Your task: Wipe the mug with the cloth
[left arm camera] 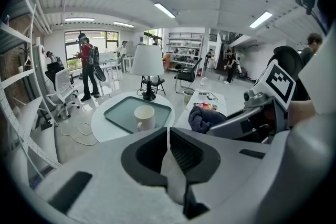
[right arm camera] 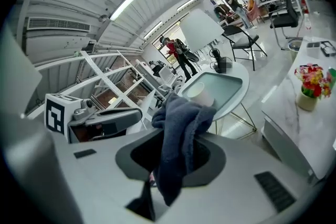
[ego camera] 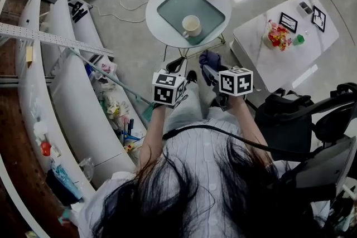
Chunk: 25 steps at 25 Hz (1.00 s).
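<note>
**Cloth gripped, mug waiting untouched on the far table**

Nearest you, you are holding the left gripper [left arm camera: 167,131] with its jaws pressed together on nothing. Just to its right, the right gripper [right arm camera: 177,136] is clamping the dark blue cloth [right arm camera: 182,110]. A thick fold is bunching above the jaws and a tail is hanging below.

The cloth is looking soft, light and floppy, so it will probably drape and drag rather than push. A bunched pad is likely to wipe better than a loose end.

Farther out, the cream mug [ego camera: 191,25] is standing upright on the grey-green tray [ego camera: 167,5] on the round white table [ego camera: 158,22], well apart from both grippers. Its handle is pointing toward the near left.

It looks rigid, smooth and breakable, and light enough to slide or tip under the cloth. The left jaws will need opening first. Then a grip on the handle or across the wall should steady it.
</note>
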Each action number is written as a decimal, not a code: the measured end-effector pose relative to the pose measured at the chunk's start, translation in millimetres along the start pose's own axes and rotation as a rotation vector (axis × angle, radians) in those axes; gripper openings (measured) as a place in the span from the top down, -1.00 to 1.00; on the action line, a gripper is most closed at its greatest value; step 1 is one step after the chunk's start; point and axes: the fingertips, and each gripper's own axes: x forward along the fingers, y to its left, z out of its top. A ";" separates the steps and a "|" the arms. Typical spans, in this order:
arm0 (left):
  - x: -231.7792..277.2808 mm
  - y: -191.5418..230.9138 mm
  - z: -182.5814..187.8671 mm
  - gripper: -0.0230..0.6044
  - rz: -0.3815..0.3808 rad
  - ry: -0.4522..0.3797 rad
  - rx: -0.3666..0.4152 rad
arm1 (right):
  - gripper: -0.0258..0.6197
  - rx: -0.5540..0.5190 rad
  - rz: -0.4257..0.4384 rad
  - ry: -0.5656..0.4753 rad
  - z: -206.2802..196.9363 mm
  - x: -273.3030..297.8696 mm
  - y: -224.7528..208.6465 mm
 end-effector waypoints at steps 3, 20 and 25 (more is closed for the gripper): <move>8.6 9.5 1.5 0.86 -0.016 0.013 0.019 | 0.63 0.008 -0.013 0.005 4.1 11.0 -5.1; 95.8 100.1 14.4 0.86 -0.127 0.174 0.519 | 0.63 0.040 -0.144 0.076 31.1 93.1 -31.8; 119.5 94.5 17.1 0.86 -0.267 0.202 0.706 | 0.63 0.056 -0.191 0.083 36.4 108.2 -36.4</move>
